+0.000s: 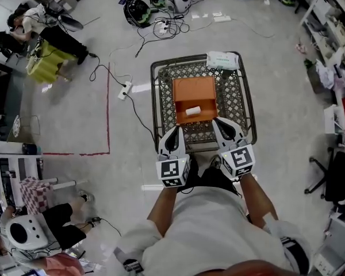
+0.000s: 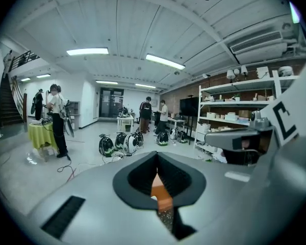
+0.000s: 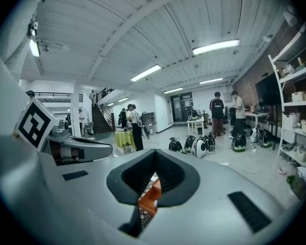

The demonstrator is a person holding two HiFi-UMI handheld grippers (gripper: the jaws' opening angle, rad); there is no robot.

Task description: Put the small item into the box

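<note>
An orange box lies open in a wire shopping cart. A small white item rests inside the box near its front wall. My left gripper and right gripper hover side by side over the cart's near edge, just short of the box, both shut and holding nothing. In the left gripper view the left gripper has its pads together, with the orange box showing through the slit below. The right gripper looks the same, with a corner of the box under it.
A white packet lies at the cart's far right corner. A power strip and cables trail on the floor to the left, beside a red tape line. Helmets sit further off. Shelves line the right side.
</note>
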